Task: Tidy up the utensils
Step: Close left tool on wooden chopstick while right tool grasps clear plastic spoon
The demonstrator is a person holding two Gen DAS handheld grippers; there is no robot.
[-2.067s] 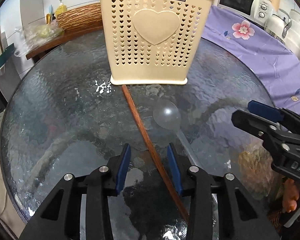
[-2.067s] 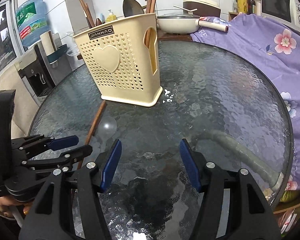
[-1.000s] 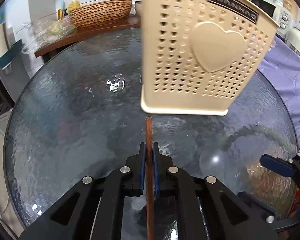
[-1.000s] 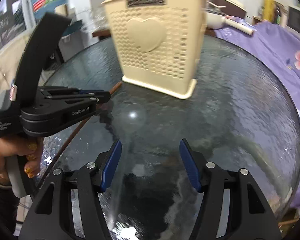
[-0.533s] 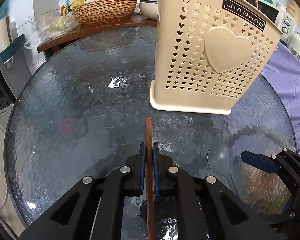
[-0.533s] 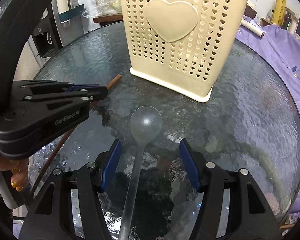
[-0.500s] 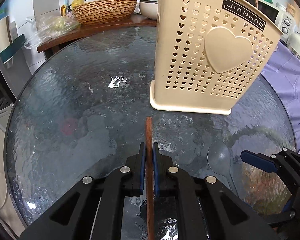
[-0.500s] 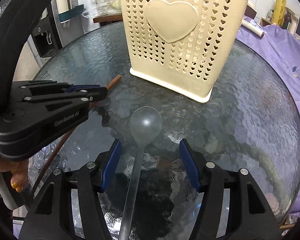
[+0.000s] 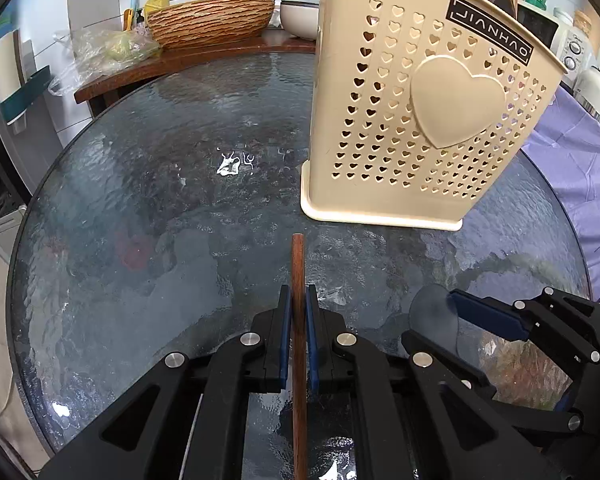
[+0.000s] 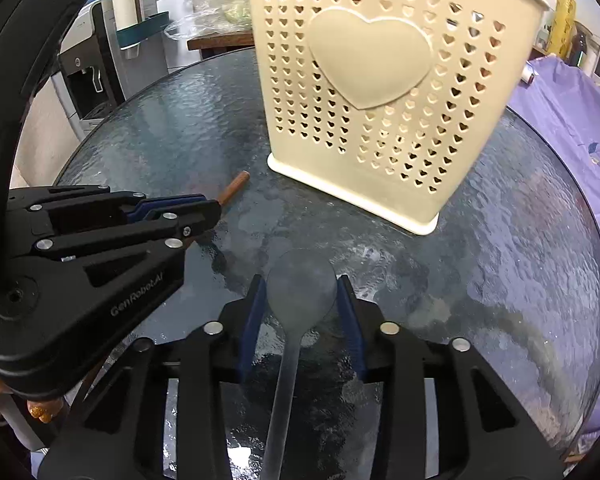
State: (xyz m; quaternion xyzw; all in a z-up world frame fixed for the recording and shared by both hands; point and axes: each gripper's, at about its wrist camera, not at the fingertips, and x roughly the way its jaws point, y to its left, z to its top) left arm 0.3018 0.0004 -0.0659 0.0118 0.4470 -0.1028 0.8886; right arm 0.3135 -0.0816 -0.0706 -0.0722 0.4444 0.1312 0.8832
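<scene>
My left gripper [image 9: 296, 300] is shut on a long brown wooden stick [image 9: 299, 264], whose tip points at the cream heart-pattern utensil holder [image 9: 420, 120] standing upright on the glass table. A clear plastic spoon [image 10: 288, 360] lies on the table with its bowl toward the holder [image 10: 364, 100]. My right gripper [image 10: 302, 284] is closing around that bowl, and its blue pads touch the bowl's two sides. From the right wrist, the left gripper [image 10: 216, 210] sits to the left with the stick [image 10: 236, 186] poking out. In the left wrist view the right gripper [image 9: 428, 316] covers part of the spoon [image 9: 430, 304].
The round textured glass table [image 10: 520, 280] carries the holder, which has utensils in it. A purple flowered cloth [image 9: 572, 168] lies to the right. Behind the table a wooden counter holds a woven basket [image 9: 212, 20] and a plastic bag [image 9: 100, 48].
My right gripper has moved forward over the spoon, and its jaws have narrowed from wide apart to the bowl's sides. The left gripper holds the stick as before.
</scene>
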